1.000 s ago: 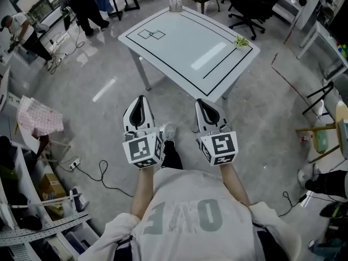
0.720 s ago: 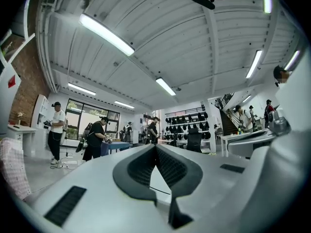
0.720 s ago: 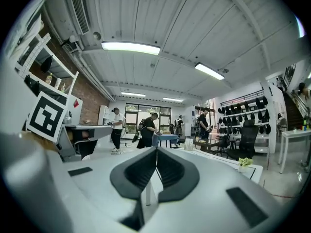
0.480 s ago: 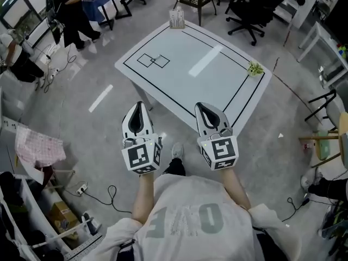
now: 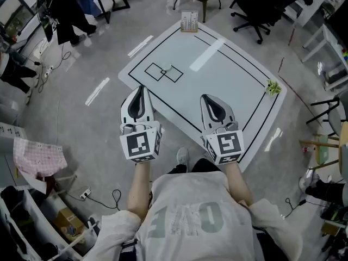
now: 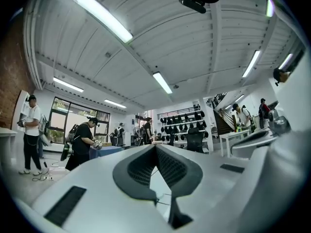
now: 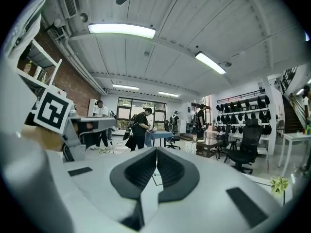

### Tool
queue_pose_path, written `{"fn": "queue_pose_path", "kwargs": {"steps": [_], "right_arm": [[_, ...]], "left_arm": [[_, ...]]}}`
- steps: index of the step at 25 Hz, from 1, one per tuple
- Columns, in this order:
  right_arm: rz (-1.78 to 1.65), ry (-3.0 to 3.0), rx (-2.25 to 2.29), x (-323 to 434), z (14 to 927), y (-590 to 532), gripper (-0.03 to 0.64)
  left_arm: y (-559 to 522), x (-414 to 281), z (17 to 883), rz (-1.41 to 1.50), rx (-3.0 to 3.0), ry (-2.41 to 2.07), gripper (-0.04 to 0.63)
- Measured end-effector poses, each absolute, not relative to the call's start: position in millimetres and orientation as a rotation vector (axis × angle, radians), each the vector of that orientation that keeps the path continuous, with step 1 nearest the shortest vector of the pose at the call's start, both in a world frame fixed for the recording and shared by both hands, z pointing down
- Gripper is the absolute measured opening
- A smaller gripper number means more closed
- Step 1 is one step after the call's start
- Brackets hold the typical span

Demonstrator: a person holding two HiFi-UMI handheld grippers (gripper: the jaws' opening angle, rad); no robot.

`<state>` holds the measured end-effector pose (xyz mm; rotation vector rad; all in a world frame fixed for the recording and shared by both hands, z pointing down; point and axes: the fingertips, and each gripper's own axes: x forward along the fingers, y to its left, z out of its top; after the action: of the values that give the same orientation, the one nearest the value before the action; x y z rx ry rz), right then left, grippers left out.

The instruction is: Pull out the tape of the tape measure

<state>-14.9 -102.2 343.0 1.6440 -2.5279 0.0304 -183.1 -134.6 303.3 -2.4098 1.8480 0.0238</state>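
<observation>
Your left gripper (image 5: 140, 91) and right gripper (image 5: 211, 101) sit closed and empty at the tabletop (image 5: 217, 83) edge, seemingly ready to reach in.

This is a robotics lab or open workshop. A white bench (image 5: 217, 80) marked with black lines stands at 12 o'clock on a bare concrete floor (image 5: 81, 129). Black office chairs (image 5: 255, 7) sit at 1 o'clock and loose cables (image 5: 115, 192) trail at 8 o'clock. Strip lights (image 6: 103, 16) run along a ribbed ceiling. A brick wall (image 7: 77, 92) and shelving (image 7: 31, 64) line one side, and racks of dark helmet-like gear (image 7: 238, 114) line another. People (image 6: 83, 141) stand working at a blue table (image 6: 104, 150).
</observation>
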Motion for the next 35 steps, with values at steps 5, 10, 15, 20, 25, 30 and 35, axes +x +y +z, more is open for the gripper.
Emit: {"fn": "queue_pose_path", "kwargs": {"steps": [5,10,15,20,25,30,35], "right_arm": [[0.024,-2.531,1.627,-26,347,-127,0.029],[0.034,-2.536,1.614,-26,349,-140,0.029],[0.079,-2.539,1.62,-17,354,-151,0.029],[0.092,-2.545,1.619,-11,355,-152,0.029],[0.107,-2.558,1.612,-6,358,-155,0.029],[0.142,-2.557,1.607,5,364,-163,0.029],[0.186,-2.537,1.611,13,375,-172,0.029]], "left_arm": [[-169,-197,297,0.022,-2.392,1.863,0.026],[-165,-200,328,-0.021,-2.424,1.935,0.026],[-167,-194,336,-0.043,-2.425,1.951,0.026],[-171,-183,335,-0.041,-2.42,1.938,0.028],[-190,-166,336,-0.049,-2.481,1.853,0.042],[-244,-142,351,-0.141,-2.598,1.68,0.221],[-298,-139,418,-0.352,-2.74,1.653,0.273]]}}
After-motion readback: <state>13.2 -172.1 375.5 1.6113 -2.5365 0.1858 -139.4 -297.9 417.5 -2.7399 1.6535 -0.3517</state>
